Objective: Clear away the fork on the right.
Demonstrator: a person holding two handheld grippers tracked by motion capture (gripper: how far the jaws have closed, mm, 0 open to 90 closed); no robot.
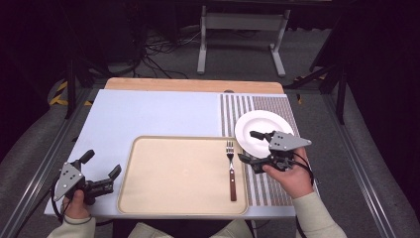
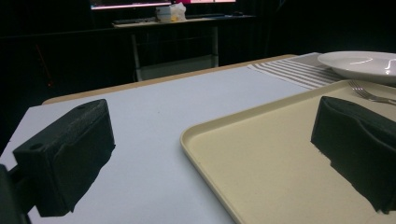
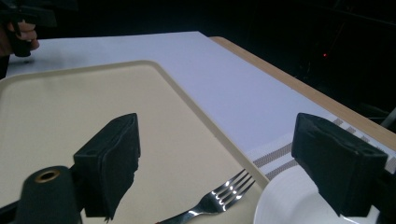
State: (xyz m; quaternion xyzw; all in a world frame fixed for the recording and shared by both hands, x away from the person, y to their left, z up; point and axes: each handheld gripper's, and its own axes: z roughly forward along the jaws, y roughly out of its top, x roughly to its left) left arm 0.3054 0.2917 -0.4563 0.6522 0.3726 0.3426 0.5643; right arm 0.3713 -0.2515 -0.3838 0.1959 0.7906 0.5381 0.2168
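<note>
On the pale blue table top (image 1: 148, 111) lies a beige tray (image 1: 181, 173), the landmark for all else. Along the tray's right side, inside its rim, rests 1 fork (image 1: 231, 171) (tines pointing away from the person, wooden handle nearer). Just beyond the tray's right edge, a white plate (image 1: 260, 126) sits on a striped mat (image 1: 277, 188). The right gripper (image 1: 251, 146) hovers at that same edge, jaws spread wide and holding nothing, 1 over the plate. Left of the tray, the left gripper (image 1: 103, 166) is likewise released, jaws apart and empty.
</note>
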